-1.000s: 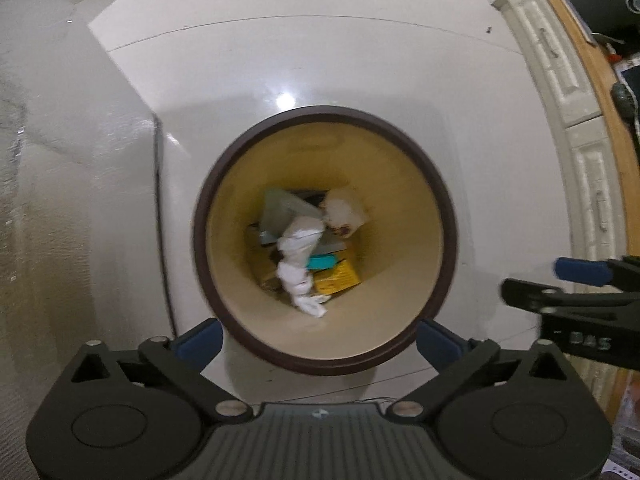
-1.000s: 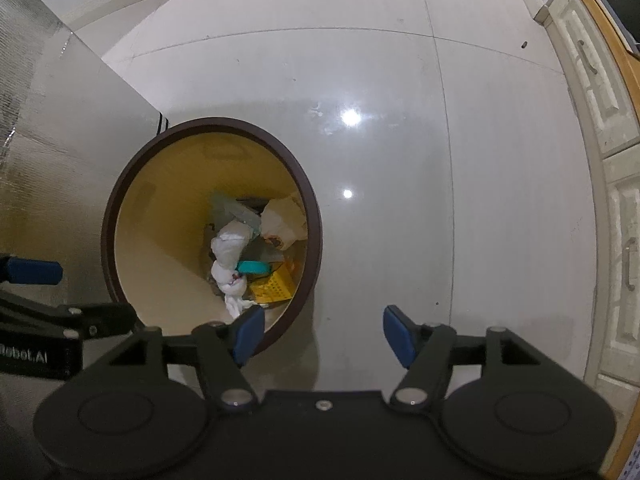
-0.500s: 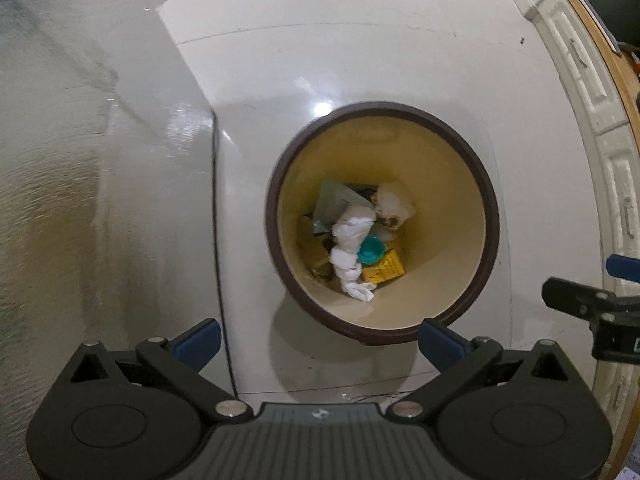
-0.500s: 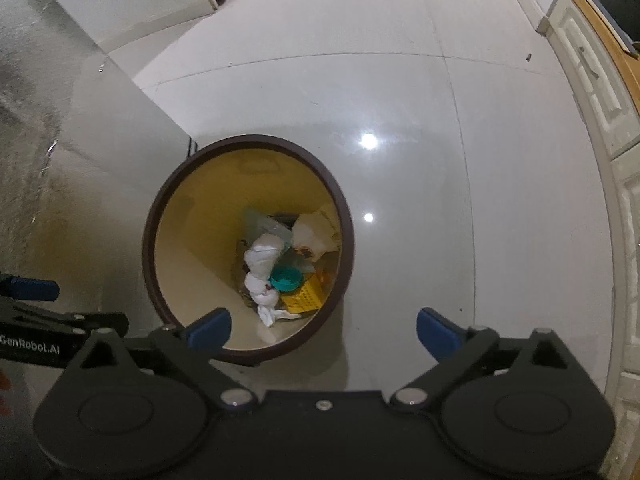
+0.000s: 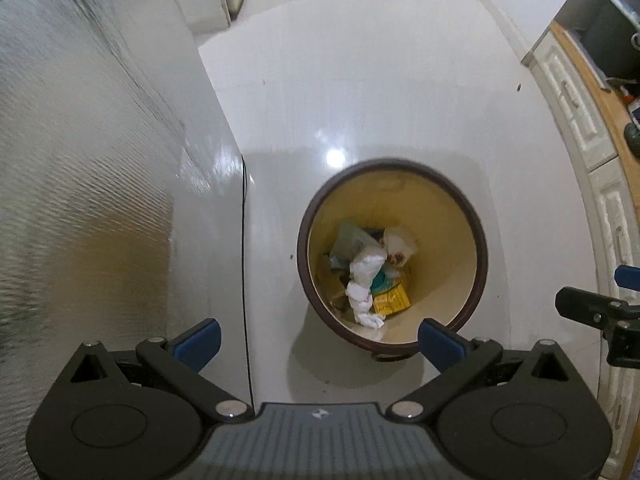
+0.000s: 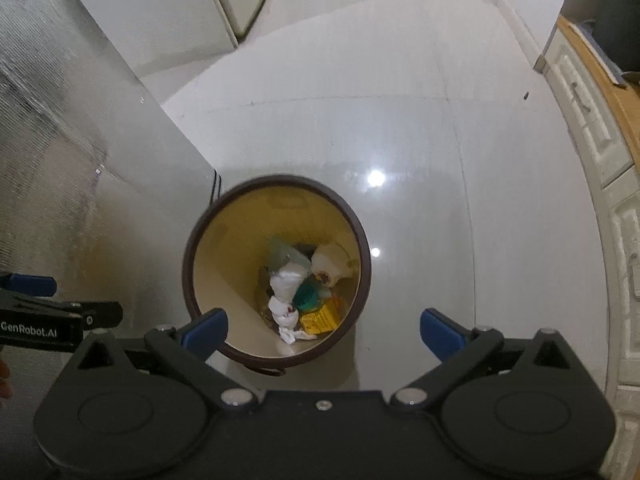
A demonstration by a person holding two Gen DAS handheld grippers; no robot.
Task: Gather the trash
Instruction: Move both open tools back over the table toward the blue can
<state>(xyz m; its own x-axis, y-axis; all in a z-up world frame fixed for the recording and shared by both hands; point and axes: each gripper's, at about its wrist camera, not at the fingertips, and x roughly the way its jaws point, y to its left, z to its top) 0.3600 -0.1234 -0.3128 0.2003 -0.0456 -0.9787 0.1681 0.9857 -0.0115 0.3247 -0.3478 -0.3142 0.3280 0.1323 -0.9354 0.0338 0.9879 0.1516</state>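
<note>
Above the brown-rimmed bin (image 5: 394, 256), both grippers hang with jaws spread wide and nothing between them: left gripper (image 5: 320, 340), right gripper (image 6: 324, 330). The trash (image 6: 298, 296), crumpled tissue and wrappers, lies at the bin's bottom. This drop-off looks finished; next comes finding another piece to pick up

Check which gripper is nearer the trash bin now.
Roughly equal, both above it and empty. The left gripper has the trash bin ahead and rightward; the right gripper has it ahead and leftward.
</note>
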